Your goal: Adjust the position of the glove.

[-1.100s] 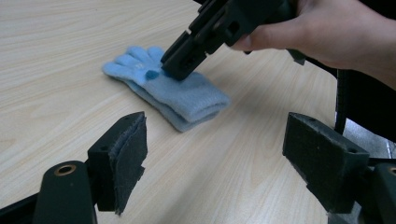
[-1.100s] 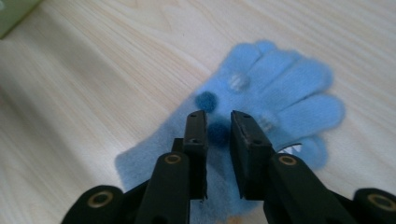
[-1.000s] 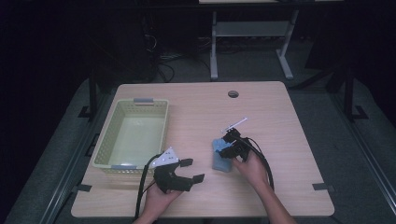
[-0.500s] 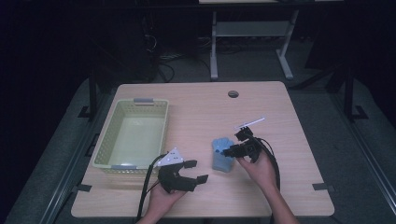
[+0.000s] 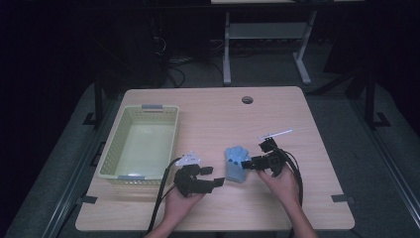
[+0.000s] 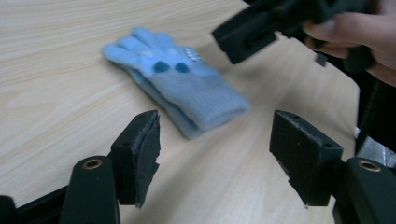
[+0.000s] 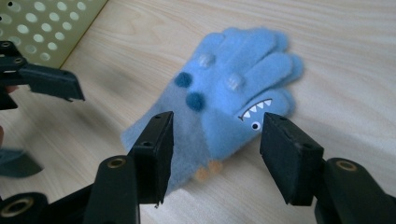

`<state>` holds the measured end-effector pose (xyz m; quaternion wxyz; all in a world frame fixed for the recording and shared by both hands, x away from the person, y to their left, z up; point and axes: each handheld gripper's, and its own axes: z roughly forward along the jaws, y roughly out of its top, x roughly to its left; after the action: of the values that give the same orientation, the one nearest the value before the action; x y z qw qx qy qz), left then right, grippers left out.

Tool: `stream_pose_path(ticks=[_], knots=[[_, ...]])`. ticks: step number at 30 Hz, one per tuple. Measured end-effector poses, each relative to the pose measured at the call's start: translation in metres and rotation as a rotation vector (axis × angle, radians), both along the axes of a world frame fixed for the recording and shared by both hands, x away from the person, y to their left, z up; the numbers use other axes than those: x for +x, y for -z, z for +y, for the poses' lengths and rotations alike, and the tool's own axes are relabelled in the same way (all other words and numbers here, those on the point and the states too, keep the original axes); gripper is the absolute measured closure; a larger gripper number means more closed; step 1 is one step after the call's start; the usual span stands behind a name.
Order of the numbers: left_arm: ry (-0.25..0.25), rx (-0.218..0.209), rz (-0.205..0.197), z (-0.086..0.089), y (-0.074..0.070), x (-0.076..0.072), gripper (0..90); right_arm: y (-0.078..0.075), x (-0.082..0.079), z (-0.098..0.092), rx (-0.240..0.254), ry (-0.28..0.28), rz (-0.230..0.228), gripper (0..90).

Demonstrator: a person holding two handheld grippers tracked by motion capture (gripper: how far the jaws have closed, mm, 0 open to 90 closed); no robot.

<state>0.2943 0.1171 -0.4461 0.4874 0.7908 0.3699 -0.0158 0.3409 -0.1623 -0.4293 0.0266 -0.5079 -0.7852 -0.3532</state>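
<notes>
The glove [image 5: 236, 164] lies flat on the table [image 5: 213, 114], between my two grippers and right of the basket [image 5: 140, 145]. It is soft and light knit, so I expect it to fold and sag when lifted — a pinch on the thick cuff should hold best, not the thin fingers. My right gripper [image 7: 215, 135] has just been opening; its jaws stand apart over the glove without pressing it. My left gripper [image 6: 215, 140] has been closing a little, but is empty — the cuff is just ahead.
</notes>
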Motion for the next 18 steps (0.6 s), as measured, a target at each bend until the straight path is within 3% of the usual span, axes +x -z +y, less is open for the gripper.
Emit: stream_pose_path(ticks=[2,5,8,10,12,18], knots=[[-0.004,-0.001,0.016,-0.001,0.0,0.002,33.4,0.001,-0.001,-0.002,0.003,-0.001,-0.002,43.8],[-0.013,-0.037,0.095,-0.005,0.001,0.013,33.5,0.005,-0.003,-0.007,0.033,0.03,0.01,42.6],[-0.016,-0.051,0.123,-0.007,0.001,0.018,34.2,0.008,-0.004,-0.011,0.054,0.039,0.016,42.5],[-0.023,-0.081,0.175,-0.011,0.002,0.025,34.7,0.011,-0.007,-0.014,0.088,0.056,0.039,42.3],[-0.041,-0.113,0.22,-0.012,0.005,0.029,35.6,0.014,-0.008,-0.016,0.091,0.058,0.036,42.1],[-0.068,-0.134,0.271,-0.012,0.01,0.036,37.6,0.02,-0.011,-0.018,0.12,0.076,0.053,42.0]])
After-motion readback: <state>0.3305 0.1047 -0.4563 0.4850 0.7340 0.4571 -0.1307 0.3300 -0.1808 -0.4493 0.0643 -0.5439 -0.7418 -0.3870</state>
